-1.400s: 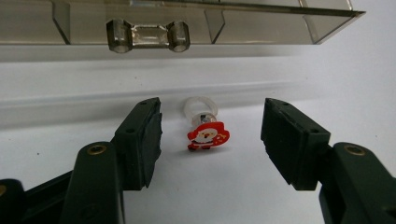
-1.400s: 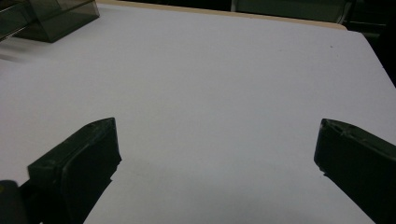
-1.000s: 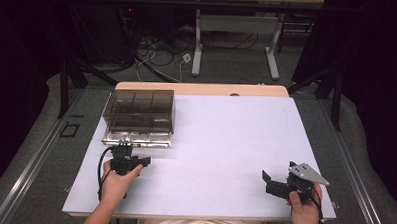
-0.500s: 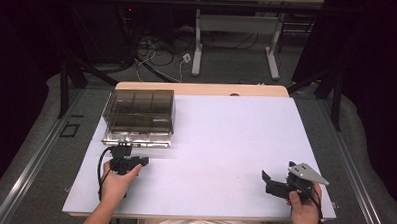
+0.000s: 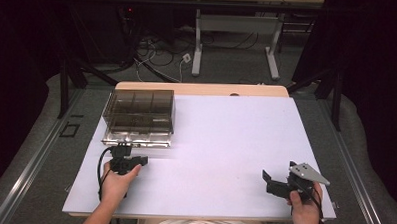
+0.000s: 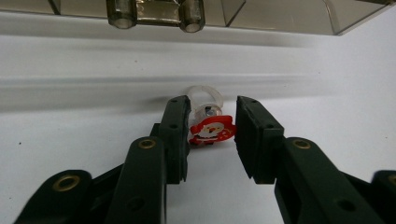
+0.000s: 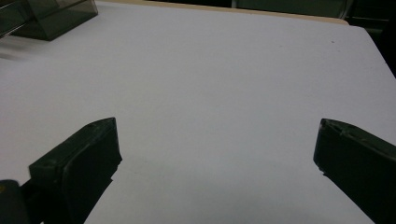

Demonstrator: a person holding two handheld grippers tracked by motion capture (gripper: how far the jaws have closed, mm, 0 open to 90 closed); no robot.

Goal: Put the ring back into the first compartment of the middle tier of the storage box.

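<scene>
White and matte, the table top (image 5: 220, 143) carries little, with dark floor and cables beyond its far edge. Between the jaws of the left gripper (image 6: 212, 128) lies a small Santa ring (image 6: 210, 126): a flat, glossy red-and-white Santa face fixed to a clear plastic loop that rises just behind it. The jaws have just been closing on it; both pads appear to touch the figure's sides, so the grip looks made or nearly so, though the ring rests on the table and is not yet lifted. Ahead of that gripper stands a smoky, translucent organizer box (image 5: 140, 115), rigid plastic with dividers and two rounded knobs on its near edge, probably where the ring belongs. Well to the side, the right gripper (image 5: 279, 182) rests low with jaws wide apart, nothing between them.
</scene>
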